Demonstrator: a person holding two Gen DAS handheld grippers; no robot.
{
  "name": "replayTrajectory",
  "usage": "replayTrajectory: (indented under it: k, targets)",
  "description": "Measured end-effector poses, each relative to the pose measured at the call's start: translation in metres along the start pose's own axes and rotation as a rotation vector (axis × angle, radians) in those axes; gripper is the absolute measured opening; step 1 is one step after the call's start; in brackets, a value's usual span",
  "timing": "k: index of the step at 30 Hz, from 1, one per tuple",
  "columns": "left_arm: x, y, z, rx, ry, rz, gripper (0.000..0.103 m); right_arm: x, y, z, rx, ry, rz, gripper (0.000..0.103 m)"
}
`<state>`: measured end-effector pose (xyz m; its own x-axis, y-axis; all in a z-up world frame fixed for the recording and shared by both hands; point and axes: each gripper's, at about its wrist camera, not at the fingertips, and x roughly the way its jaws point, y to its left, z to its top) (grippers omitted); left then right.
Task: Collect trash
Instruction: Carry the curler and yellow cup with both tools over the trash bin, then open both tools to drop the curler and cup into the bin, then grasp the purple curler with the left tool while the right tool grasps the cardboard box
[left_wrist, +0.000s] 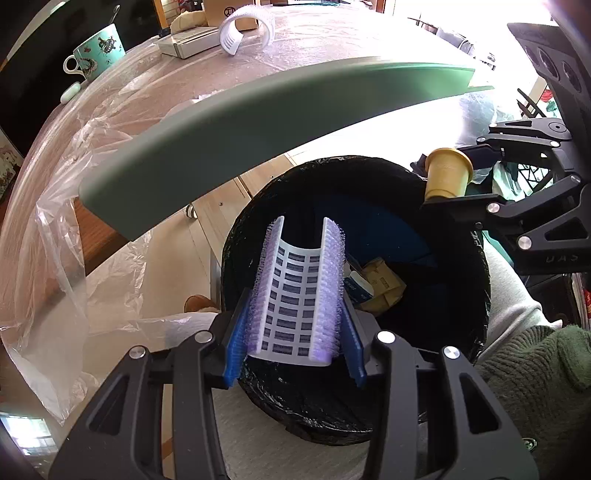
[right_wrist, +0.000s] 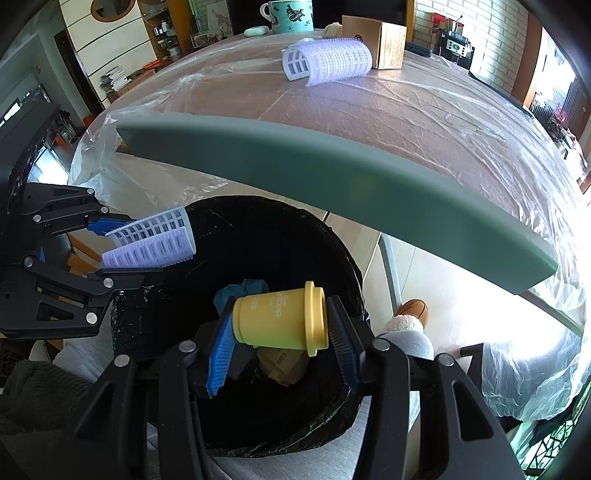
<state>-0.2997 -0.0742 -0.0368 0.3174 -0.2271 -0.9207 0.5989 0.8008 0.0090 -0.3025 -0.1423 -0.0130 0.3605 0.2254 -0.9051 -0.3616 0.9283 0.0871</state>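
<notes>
I count two hair rollers (right_wrist: 153, 240) (right_wrist: 328, 61), one yellow cup (right_wrist: 280, 319), one mug (right_wrist: 290, 16), one cardboard box (right_wrist: 373, 40), one bin (right_wrist: 295, 236).

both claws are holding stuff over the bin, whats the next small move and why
Probably open both claws and let go. The left claw is shut on the white hair roller and the right claw on the yellow cup, and both hang over the mouth of the black-lined bin, so each should drop inside.

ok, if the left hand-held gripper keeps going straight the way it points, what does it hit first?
Probably the trash at the bottom of the bin. The left hand-held gripper, shut on the roller, points down into the bin's open mouth; nothing else shows in that line, though depth is hard to judge.
</notes>
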Motion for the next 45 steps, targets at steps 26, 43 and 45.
replayTrajectory:
  k: [26,43,45]
  targets:
    - [0.007,-0.007,0.000,0.009,-0.028,0.021,0.069,0.006,-0.004,-0.001,0.030,-0.004,0.003,0.062]
    - [-0.126,0.022,0.033,-0.156,-0.543,-0.040,0.102,-0.120,-0.045,0.055,0.052,-0.455,-0.089,0.099]
    - [-0.115,0.023,0.051,-0.126,-0.492,-0.014,0.102,-0.118,-0.059,0.079,0.060,-0.460,-0.082,0.099]
